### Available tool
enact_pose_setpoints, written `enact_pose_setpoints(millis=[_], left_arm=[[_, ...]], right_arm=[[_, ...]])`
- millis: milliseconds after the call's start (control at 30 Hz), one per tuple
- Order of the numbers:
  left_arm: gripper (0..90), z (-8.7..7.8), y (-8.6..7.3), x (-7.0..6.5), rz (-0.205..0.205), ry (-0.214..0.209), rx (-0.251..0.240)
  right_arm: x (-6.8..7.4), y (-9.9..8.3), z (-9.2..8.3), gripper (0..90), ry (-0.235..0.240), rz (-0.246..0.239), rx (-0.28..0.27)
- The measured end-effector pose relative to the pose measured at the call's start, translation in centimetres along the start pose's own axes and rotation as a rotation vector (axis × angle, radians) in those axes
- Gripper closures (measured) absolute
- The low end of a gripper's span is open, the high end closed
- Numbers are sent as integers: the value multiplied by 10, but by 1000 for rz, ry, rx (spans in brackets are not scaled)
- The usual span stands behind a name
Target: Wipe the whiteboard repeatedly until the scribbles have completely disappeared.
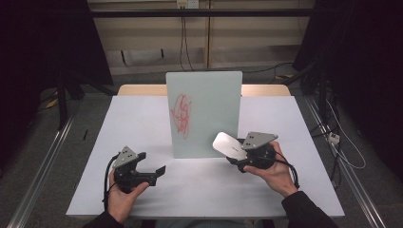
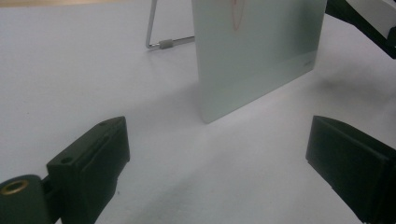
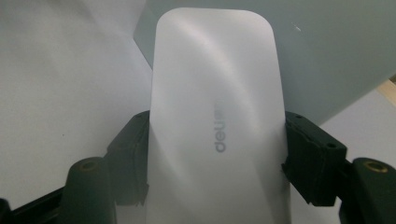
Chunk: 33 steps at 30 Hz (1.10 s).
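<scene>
High view: the right claw [image 1: 236, 153], held in the person's right hand [image 1: 273, 172], is clenched on a white eraser [image 1: 229, 145], a flat block with rounded corners. The eraser juts out ahead of this claw toward the lower right part of an upright whiteboard [image 1: 204, 114], against which it shows; whether it touches the board cannot be told. A red scribble [image 1: 182, 115] lies on the board up and to the left of the eraser, well apart from it.

Right gripper view: the eraser [image 3: 217, 126] rises between the two black jaws, whose pads press on its long sides. Grey lettering runs along its face. The whiteboard [image 3: 327, 56] stands just beyond its far end.

High view: the left claw [image 1: 156, 172], held in the left hand [image 1: 124, 194], is released and grasps nothing. It sits low over the white counter [image 1: 199, 190], with the board ahead of it and to its right, and well apart from the right claw.

Left gripper view: the jaws stand wide apart over the bare counter [image 2: 84, 79]. The whiteboard's lower edge [image 2: 257, 56] rests on the counter ahead, and a wire stand [image 2: 163, 43] props the board from behind.
</scene>
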<state>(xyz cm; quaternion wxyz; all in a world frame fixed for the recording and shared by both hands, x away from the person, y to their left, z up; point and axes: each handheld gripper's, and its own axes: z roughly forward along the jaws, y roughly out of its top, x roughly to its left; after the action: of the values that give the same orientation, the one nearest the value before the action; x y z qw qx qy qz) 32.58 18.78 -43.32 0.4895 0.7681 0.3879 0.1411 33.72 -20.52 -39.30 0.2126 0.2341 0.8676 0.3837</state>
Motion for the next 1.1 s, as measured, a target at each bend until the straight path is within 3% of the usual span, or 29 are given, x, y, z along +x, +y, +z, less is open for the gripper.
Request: enact_pose_setpoints(millis=[600, 1100], left_arm=[[59, 0, 0, 0, 2, -12, 7], [56, -2, 0, 1, -8, -20, -16]], right_arm=[[5, 41, 9, 315, -58, -51, -88], [4, 80, 17, 315, -113, -97, -165]])
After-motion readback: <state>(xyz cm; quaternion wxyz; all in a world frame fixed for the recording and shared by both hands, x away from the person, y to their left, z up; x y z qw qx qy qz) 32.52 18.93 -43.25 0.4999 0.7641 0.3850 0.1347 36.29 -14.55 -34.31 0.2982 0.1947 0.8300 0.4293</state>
